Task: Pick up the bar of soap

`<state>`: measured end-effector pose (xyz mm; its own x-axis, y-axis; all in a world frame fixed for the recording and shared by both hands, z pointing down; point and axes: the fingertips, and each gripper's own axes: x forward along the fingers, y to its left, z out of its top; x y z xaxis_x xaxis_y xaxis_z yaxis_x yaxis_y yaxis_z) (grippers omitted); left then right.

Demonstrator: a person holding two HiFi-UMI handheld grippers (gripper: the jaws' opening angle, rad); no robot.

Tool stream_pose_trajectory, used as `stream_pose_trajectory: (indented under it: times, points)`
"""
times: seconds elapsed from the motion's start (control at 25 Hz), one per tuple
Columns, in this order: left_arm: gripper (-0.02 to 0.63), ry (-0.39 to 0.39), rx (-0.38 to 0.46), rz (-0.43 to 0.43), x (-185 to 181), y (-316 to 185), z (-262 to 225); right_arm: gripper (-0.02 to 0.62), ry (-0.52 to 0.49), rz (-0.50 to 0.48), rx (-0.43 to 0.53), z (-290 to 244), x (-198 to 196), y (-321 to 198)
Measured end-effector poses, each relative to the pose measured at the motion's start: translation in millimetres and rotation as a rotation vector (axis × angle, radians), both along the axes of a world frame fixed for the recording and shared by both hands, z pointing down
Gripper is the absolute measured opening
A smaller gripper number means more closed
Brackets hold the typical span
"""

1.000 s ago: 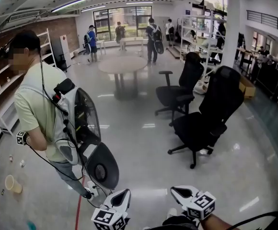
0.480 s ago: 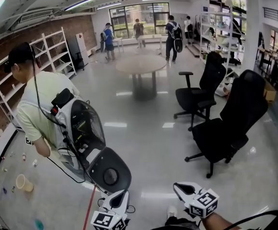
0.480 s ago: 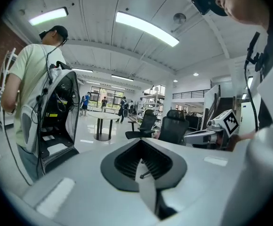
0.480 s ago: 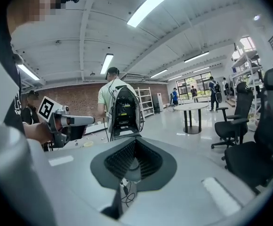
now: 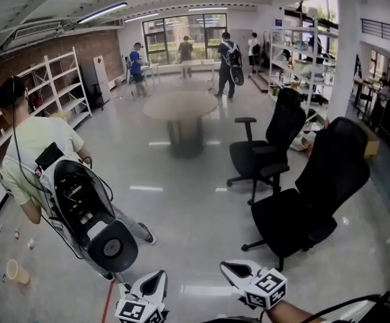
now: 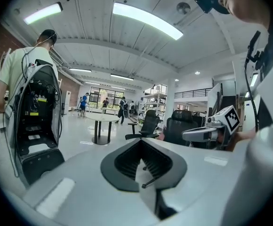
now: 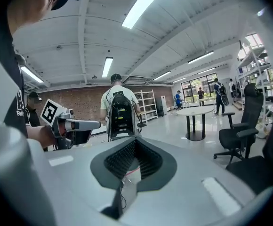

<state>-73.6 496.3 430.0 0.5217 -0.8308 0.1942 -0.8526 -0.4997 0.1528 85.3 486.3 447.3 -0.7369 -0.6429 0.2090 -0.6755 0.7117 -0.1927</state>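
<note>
"What was in the room?"

"A glossy floor (image 5: 181, 214), a round table (image 5: 180, 105), a black office chair (image 5: 316, 200), and a person (image 5: 30, 147) wearing an open backpack (image 5: 81, 210)."

"And the grippers?"

"The left gripper (image 6: 140, 142) and the right gripper (image 7: 135, 142) were held low in front. Each had its jaws together, with nothing between them."

"The bar of soap?"

"I couldn't make it out in any view."

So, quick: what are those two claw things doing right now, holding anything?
Left gripper: closed, nothing between its jaws.
Right gripper: closed, nothing between its jaws.
</note>
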Motion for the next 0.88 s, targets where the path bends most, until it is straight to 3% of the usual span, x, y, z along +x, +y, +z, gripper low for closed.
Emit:
stream_pose_trajectory:
  times: [0.28,0.4,0.52,0.88]
  points:
    - [0.008,-0.03,0.032,0.112,63.0,-63.8,-1.4,0.005,0.004,0.058,-0.008,6.1,51.2,-60.3]
    - [0.008,-0.046,0.012,0.112,72.7,-96.0,4.6,0.005,-0.005,0.072,-0.008,10.9,66.6,-87.3]
    - [0.008,-0.017,-0.013,0.096,66.4,-126.7,8.9,0.005,0.004,0.083,-0.034,20.4,67.1,-113.5]
    - [0.008,-0.014,-0.02,0.199,21.5,-215.6,11.4,0.005,0.007,0.18,-0.033,16.4,17.6,-194.4]
